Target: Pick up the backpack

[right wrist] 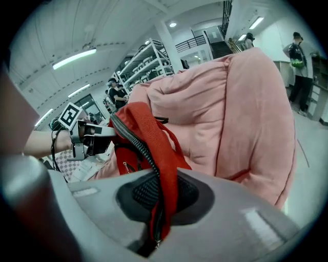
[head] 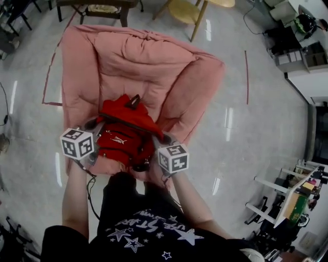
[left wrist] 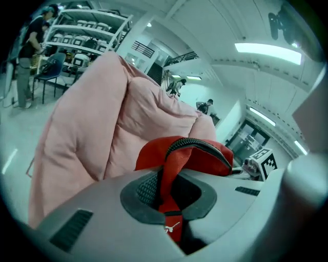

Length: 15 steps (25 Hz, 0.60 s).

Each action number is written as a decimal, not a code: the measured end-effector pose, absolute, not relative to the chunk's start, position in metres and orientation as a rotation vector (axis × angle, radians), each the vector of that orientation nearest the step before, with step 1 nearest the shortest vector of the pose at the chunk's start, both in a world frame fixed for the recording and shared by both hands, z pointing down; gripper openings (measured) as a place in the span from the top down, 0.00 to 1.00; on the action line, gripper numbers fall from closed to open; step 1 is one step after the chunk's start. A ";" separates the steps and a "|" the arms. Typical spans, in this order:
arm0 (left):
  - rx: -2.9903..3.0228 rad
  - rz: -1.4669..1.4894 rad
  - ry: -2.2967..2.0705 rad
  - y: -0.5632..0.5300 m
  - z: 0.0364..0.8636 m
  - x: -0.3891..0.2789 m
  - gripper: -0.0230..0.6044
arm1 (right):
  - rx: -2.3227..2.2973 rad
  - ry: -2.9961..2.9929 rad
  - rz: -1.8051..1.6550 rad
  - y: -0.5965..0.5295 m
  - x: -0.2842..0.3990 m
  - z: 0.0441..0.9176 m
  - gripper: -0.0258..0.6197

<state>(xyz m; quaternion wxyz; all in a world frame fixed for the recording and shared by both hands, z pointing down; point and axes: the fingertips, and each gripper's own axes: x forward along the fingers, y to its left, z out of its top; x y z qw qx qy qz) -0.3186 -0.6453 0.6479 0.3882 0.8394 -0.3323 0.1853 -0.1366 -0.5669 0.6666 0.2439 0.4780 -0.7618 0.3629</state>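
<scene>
A red backpack (head: 124, 134) with a black zipper hangs between my two grippers, just above the front of a pink beanbag chair (head: 138, 66). My left gripper (head: 95, 126) is shut on the backpack's left edge; in the left gripper view red fabric (left wrist: 171, 184) is pinched between the dark pads. My right gripper (head: 164, 138) is shut on the right edge, where the red fabric and zipper (right wrist: 163, 194) run down between its pads. The left gripper (right wrist: 89, 138) shows beyond the bag in the right gripper view, and the right gripper's marker cube (left wrist: 262, 162) in the left gripper view.
The beanbag fills the floor ahead of me. Wooden chair legs (head: 197, 20) and a dark chair (head: 97, 10) stand behind it. Desks and shelving (head: 300, 46) line the right side. People stand far off in both gripper views.
</scene>
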 end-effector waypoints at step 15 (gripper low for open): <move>2.092 0.238 -1.017 -0.526 0.553 -0.346 0.93 | 1.003 -2.264 0.998 -0.503 -0.163 0.607 0.92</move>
